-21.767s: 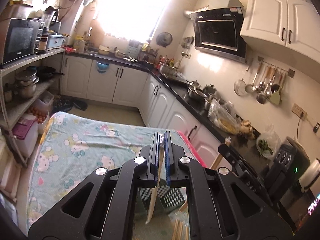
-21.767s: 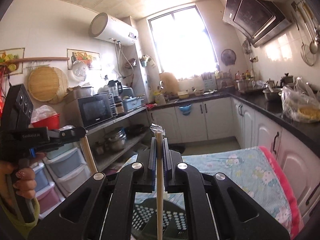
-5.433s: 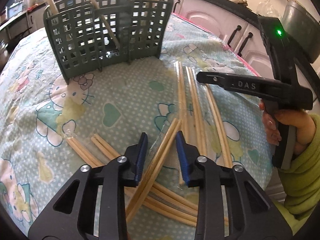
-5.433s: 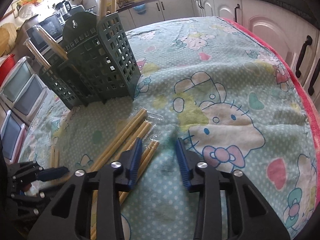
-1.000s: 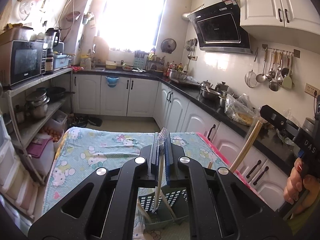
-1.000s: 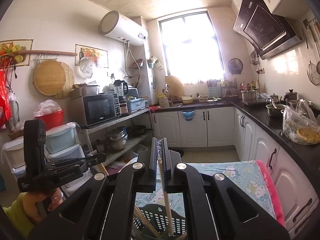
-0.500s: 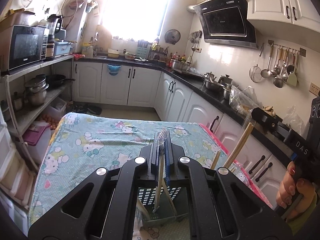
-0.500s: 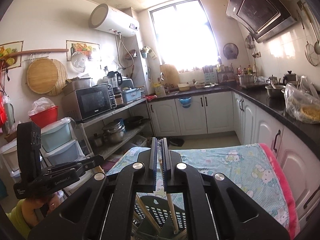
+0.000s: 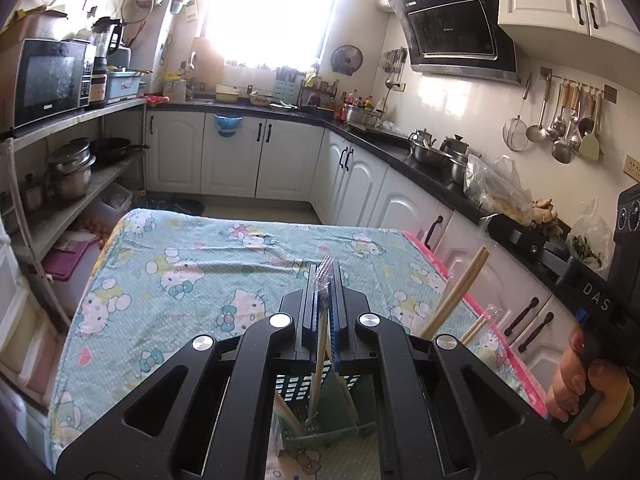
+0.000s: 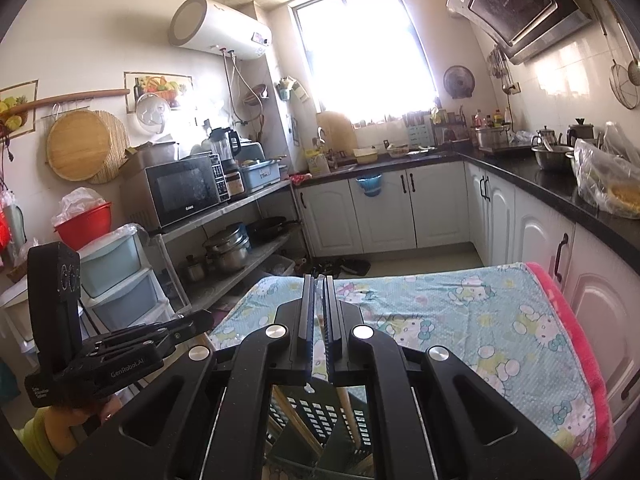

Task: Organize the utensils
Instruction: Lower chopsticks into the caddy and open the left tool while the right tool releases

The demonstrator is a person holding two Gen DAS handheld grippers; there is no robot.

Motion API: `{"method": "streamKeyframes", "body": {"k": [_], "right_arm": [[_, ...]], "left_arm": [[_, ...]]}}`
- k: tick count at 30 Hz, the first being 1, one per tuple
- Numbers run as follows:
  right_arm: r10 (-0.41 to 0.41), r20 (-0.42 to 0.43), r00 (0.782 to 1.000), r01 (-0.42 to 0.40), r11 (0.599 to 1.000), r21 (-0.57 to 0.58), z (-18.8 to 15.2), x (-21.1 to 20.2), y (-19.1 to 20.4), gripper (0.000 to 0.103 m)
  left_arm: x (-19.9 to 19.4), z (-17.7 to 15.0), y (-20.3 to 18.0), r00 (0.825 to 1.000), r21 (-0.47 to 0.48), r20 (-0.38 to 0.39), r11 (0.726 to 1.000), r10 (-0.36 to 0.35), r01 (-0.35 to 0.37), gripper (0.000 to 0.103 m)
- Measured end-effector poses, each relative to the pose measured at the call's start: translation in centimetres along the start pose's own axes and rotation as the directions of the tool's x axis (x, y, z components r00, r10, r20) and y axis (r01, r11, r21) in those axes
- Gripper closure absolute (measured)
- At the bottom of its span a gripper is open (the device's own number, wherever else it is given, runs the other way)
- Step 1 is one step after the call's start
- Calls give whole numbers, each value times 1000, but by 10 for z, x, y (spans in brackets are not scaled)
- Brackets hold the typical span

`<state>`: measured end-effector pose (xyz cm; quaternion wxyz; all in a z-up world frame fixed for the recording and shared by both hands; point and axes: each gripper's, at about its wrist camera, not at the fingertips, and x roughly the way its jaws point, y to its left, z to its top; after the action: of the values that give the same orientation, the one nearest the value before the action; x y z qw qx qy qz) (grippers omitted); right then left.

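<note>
The left tongs (image 9: 325, 312) are clenched on a wrapped pair of chopsticks (image 9: 318, 364), which hangs down into the green slotted utensil basket (image 9: 320, 412) on the table (image 9: 180, 264) with its patterned cloth. The right tongs (image 10: 318, 320) are clenched on another wrapped pair (image 10: 343, 398), its lower end also inside the basket. More chopsticks (image 9: 460, 292) lean out of the basket's right side.

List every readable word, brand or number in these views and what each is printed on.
"DAS": on the right gripper body.
"GenRobot.AI": on the left gripper body.
Small print below it on that body: too small to read.
Brand on the microwave: too blurred to read.
Mark on the range hood: too small to read.
</note>
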<state>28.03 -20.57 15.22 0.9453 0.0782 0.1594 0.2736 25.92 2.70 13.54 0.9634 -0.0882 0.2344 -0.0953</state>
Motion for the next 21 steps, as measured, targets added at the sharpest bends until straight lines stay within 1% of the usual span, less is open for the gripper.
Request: {"method": "streamKeyframes", "body": {"k": [13,21], "right_arm": [[-28,-52,998,30,999,31,-21,15,-12,98],[-54,-68,996,57,997,48,-28,13,-19,98]], "left_arm": [[13,-16,5,999,-12,-41,1000,-1,1,101],[15,-22,11,999,-21,-53,1000,12,-13,101]]}}
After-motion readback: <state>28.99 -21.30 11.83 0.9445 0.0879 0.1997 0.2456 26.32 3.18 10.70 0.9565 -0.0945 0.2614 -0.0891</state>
